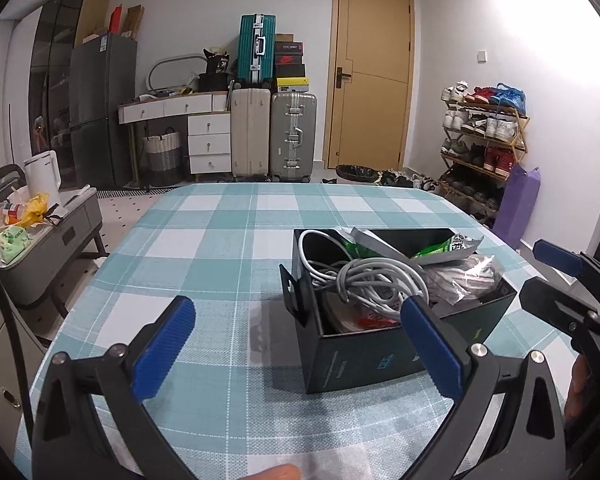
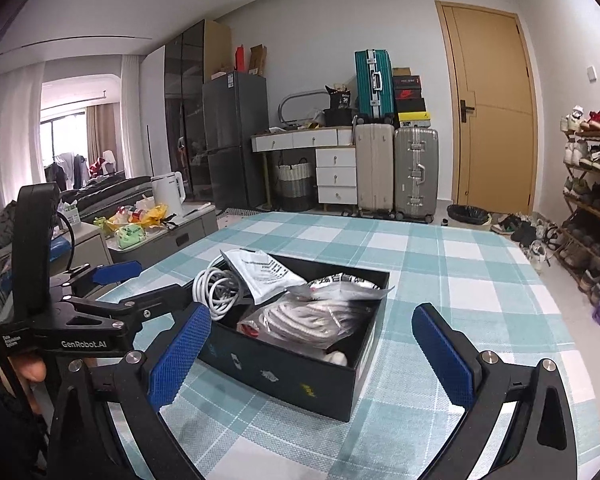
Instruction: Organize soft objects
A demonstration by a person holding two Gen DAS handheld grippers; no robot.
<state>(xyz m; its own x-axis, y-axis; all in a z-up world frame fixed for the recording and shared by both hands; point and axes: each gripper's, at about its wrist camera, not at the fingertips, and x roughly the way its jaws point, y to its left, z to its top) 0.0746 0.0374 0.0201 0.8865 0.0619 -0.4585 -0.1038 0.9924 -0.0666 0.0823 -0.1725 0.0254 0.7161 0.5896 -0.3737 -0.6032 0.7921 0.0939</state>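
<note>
1. The left gripper hovers low over the checked tablecloth, its jaws spread wide and holding nothing. Between its blue pads and out to its left lies only bare cloth.
2. Left of that gripper the table edge curves away; beyond the edge stands a grey side cabinet with snack bags on top.
3. Just ahead of the left gripper's right-hand pad sits one open black box, its near corner nearly touching that pad. A flap stands up from the box's left wall.
4. Inside the box, counted: one coil of white cable at the left, one clear bag of pale cord to its right, and a torn green-and-white packet on top toward the back. Red and white items lie beneath; what they are cannot be told.
5. The right gripper is likewise wide open and empty. The same box lies between and just ahead of its pads, closer to the left one, with a white printed pouch lying over the cable coil.
6. To the right of the right gripper the cloth is open all the way to the far table edge, with the floor and a shoe rack beyond.
7. Across the room stand three suitcases: two upright on the floor and one teal stacked above.
</note>
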